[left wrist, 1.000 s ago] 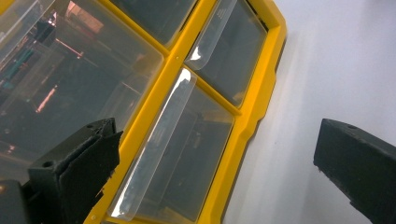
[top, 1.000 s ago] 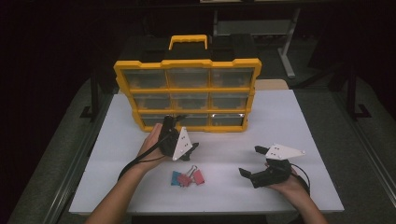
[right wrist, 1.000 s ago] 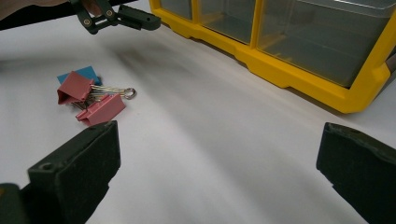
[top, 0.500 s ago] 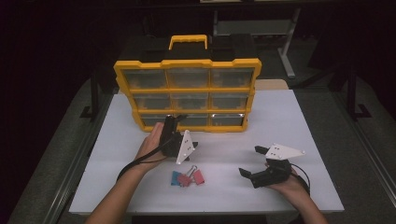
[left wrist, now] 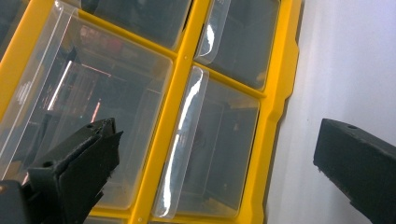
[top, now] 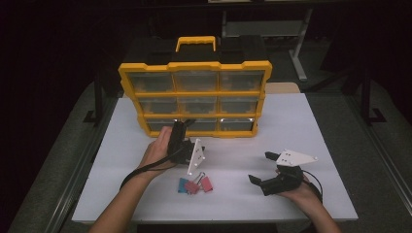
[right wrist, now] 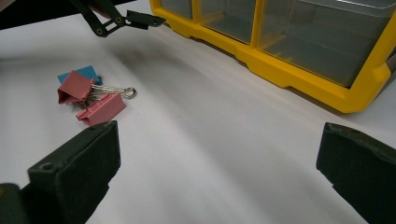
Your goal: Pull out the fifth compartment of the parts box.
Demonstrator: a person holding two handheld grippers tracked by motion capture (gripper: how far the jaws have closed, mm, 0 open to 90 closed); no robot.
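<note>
A yellow organiser case (top: 194,92) with clear drawers stands upright at the back of the white table (top: 316,136). My left gripper (top: 180,127) is held up to its bottom row, open, jaws on either side of a clear drawer (left wrist: 205,149) and not touching it. Three binder clips, two pink (top: 200,184) and one blue (top: 181,185), lie in a small heap in front of the left hand. My right gripper (top: 260,168) rests low on the table at the right, open and empty. In the right gripper view the clips (right wrist: 91,95) lie ahead to the left, and the left gripper's jaws (right wrist: 126,19) show beyond them.
The case has a yellow carry handle (top: 196,42) on top and a yellow bottom rim (right wrist: 299,77). A table leg and frame (top: 296,53) stand behind in the dark. Bare white table (right wrist: 210,130) lies between the right gripper and the case.
The left gripper has shifted slightly right in front of the bottom drawers. The right gripper and the clips have not moved.
</note>
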